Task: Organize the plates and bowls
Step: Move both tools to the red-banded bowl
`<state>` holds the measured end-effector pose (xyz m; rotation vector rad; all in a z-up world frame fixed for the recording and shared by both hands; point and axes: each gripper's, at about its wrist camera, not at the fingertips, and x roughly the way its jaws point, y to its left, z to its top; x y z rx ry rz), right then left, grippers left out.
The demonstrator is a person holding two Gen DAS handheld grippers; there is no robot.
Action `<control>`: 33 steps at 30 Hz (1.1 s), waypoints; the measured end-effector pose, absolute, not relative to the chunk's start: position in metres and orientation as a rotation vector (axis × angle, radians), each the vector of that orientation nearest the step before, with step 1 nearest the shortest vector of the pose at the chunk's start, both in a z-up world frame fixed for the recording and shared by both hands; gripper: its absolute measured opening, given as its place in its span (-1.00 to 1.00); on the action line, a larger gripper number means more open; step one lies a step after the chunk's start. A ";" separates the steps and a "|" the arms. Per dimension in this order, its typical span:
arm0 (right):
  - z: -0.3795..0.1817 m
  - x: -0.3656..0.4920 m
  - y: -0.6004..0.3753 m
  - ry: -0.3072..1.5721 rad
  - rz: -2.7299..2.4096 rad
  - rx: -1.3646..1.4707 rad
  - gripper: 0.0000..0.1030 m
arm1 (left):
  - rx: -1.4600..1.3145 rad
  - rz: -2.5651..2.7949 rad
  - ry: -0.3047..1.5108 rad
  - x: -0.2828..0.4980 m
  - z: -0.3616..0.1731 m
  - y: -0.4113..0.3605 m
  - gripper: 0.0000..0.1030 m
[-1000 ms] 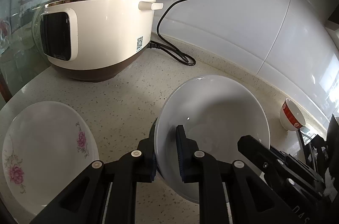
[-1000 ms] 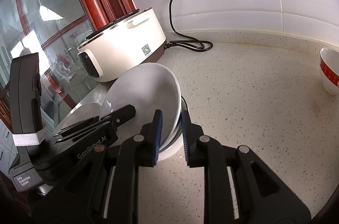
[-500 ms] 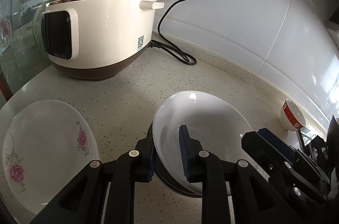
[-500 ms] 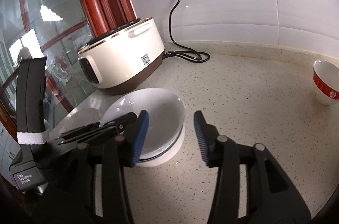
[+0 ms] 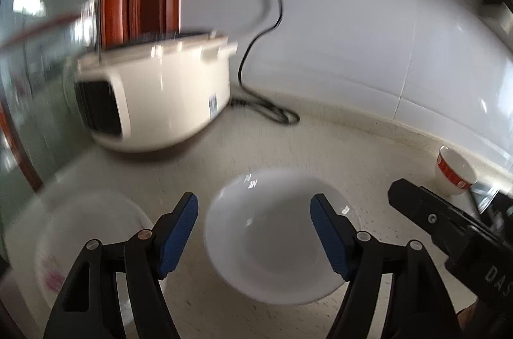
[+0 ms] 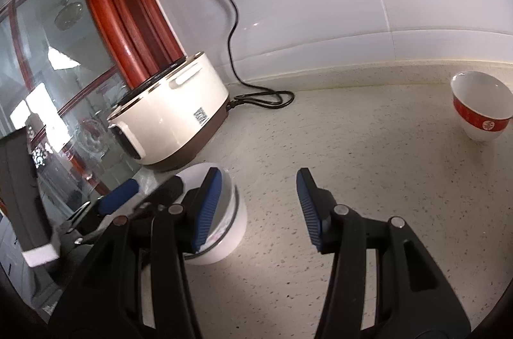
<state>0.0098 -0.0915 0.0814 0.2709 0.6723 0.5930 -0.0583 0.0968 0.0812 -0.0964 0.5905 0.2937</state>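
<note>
Left wrist view: plain white bowl (image 5: pixel 275 230) sits upright between the left gripper's (image 5: pixel 253 233) spread jaws; right gripper (image 6: pixel 256 207) jaws also spread.

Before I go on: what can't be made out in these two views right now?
- Flowered plate: left wrist view, smeared by motion blur, pattern unreadable.
- What sits under the white plate: right wrist view, hidden behind the right gripper.
- Rice cooker panel: blurred in the left view, turned away in the right.

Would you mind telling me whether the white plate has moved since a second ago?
Yes. The white plate was tilted up, clamped by both grippers; now it lies flat and lower, farther below the rice cooker, released.
</note>
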 end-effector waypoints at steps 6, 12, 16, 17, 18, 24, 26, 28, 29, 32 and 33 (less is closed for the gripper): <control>0.085 0.019 -0.123 0.646 0.500 0.348 0.10 | -0.107 0.267 0.543 -0.056 0.098 0.091 0.50; 0.092 0.028 -0.180 0.585 0.230 0.397 0.11 | -0.101 0.177 0.526 -0.028 0.116 0.063 0.59; 0.086 0.038 -0.221 0.591 0.055 0.439 0.11 | -0.037 0.146 0.480 -0.003 0.131 0.027 0.68; 0.082 0.041 -0.230 0.601 0.020 0.455 0.11 | -0.042 0.126 0.490 0.004 0.132 0.020 0.68; 0.078 0.044 -0.240 0.612 -0.019 0.469 0.11 | -0.064 0.099 0.503 0.014 0.131 0.014 0.68; 0.065 0.056 -0.259 0.646 -0.132 0.452 0.11 | -0.230 -0.048 0.608 0.062 0.108 -0.012 0.68; 0.062 0.059 -0.258 0.656 -0.138 0.444 0.11 | -0.259 -0.070 0.616 0.072 0.099 -0.016 0.68; 0.061 0.059 -0.255 0.658 -0.145 0.429 0.11 | -0.280 -0.092 0.626 0.081 0.090 -0.018 0.68; 0.061 0.059 -0.253 0.655 -0.150 0.419 0.11 | -0.299 -0.112 0.634 0.084 0.083 -0.017 0.68; 0.058 0.061 -0.250 0.644 -0.143 0.428 0.15 | -0.303 -0.146 0.656 0.089 0.067 -0.017 0.68; 0.057 0.062 -0.250 0.641 -0.136 0.437 0.16 | -0.302 -0.151 0.659 0.089 0.064 -0.016 0.68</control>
